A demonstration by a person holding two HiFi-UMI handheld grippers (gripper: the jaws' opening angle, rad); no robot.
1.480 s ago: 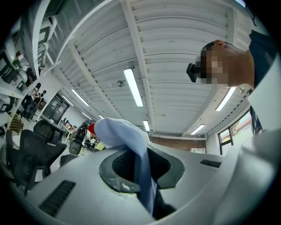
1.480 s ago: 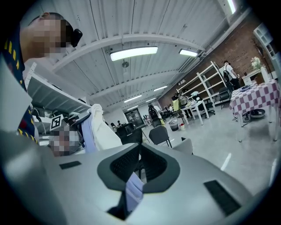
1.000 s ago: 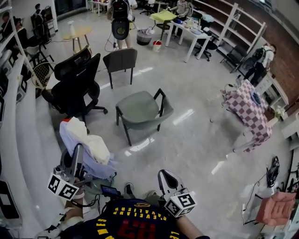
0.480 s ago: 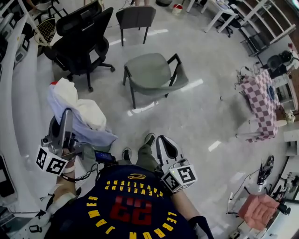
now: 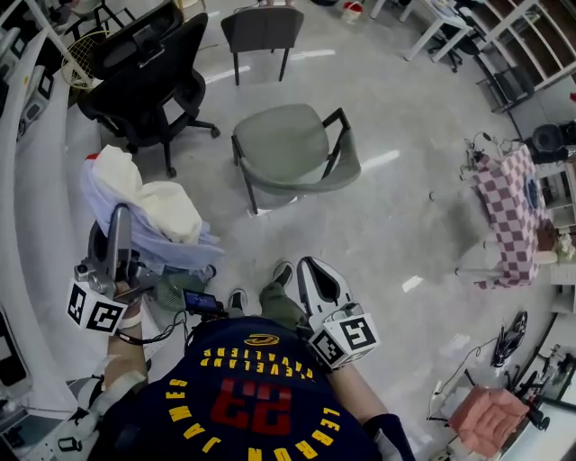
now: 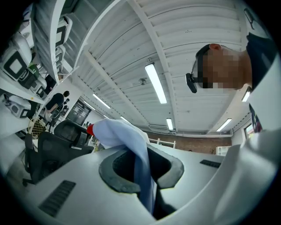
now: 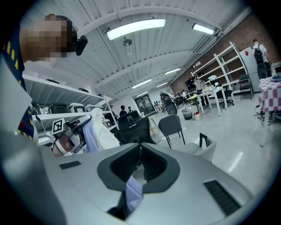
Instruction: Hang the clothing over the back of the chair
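The clothing, a bundle of white and pale blue cloth, hangs from my left gripper, which is shut on it at the left of the head view. In the left gripper view the blue cloth runs down between the jaws of that gripper. The grey armchair with black arms stands on the floor ahead, its back to the right. It also shows in the right gripper view as the armchair. My right gripper is shut, low at centre above the person's feet. Its tips meet; a pale blue scrap shows behind them.
A black office chair stands left of the armchair and a dark grey chair behind it. White shelving runs along the left. A table with a checked cloth is far right. The person's shoes are below.
The person has stepped toward the grey armchair, so both grippers and the held clothing are closer to it. The head view now looks more steeply down. Neither grip has changed.
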